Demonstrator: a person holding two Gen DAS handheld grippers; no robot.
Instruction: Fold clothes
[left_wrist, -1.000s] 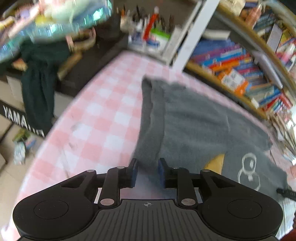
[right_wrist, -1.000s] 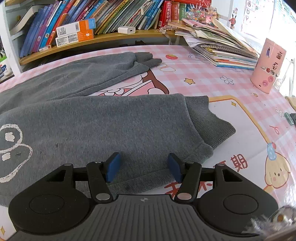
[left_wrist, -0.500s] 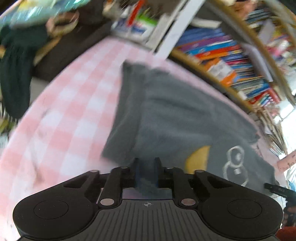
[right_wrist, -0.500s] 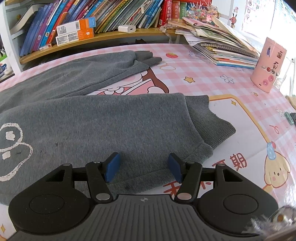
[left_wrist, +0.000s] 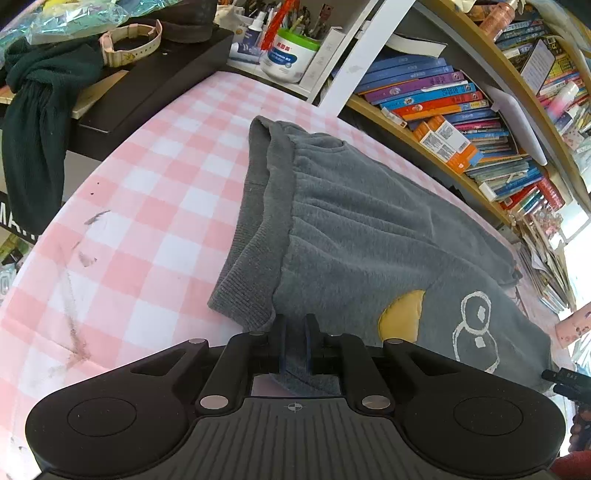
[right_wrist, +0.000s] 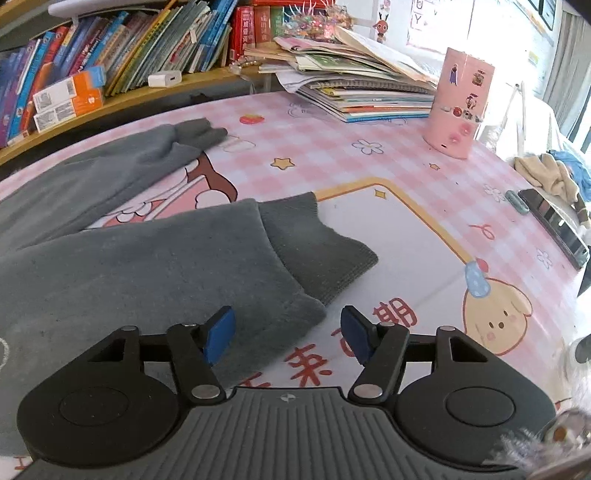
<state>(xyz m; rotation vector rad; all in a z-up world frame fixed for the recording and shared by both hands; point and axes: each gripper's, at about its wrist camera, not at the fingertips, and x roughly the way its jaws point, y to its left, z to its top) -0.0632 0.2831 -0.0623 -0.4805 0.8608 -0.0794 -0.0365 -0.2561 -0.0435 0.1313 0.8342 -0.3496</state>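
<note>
**Left tool pinches the waist corner, right tool waits wide**

The left tool (left_wrist: 294, 334) is closed tight on the near waistband corner of the grey pants (left_wrist: 369, 236). The right tool (right_wrist: 287, 334), jaws spread and empty, hovers at the near leg's cuff (right_wrist: 317, 243). Best to grip the cuff edge squarely, then lift both ends level. The pants lie spread flat on the pink checked desk (left_wrist: 140, 206), legs apart.

I see a pink checked tablecloth (left_wrist: 155, 206) on the table, a curved wooden bookshelf (right_wrist: 122, 98) packed with books behind it, and bright daylight from a window (right_wrist: 517, 26).
</note>
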